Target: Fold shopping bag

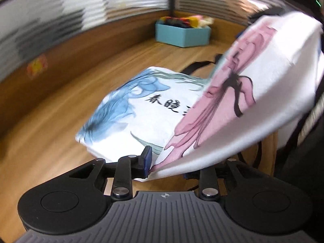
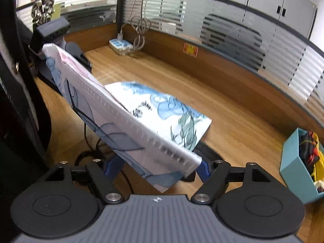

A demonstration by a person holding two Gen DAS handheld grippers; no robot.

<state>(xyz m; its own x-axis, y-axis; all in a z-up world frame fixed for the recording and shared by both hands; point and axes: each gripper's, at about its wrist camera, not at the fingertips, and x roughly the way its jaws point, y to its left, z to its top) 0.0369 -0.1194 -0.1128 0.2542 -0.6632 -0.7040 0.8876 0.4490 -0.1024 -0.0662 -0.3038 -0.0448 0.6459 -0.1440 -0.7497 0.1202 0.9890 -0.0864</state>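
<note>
Left wrist fisheye view: the left gripper [image 1: 165,167] pinches a corner of the shopping bag [image 1: 253,93], lifting its pink-flowered half off the wooden desk [image 1: 60,111] while the blue-printed half lies flat. Right wrist fisheye view: the right gripper [image 2: 156,167] clamps another corner of the shopping bag [image 2: 121,121], raised edge taut between both tools; a turquoise box [image 2: 293,162] stands well apart.
</note>
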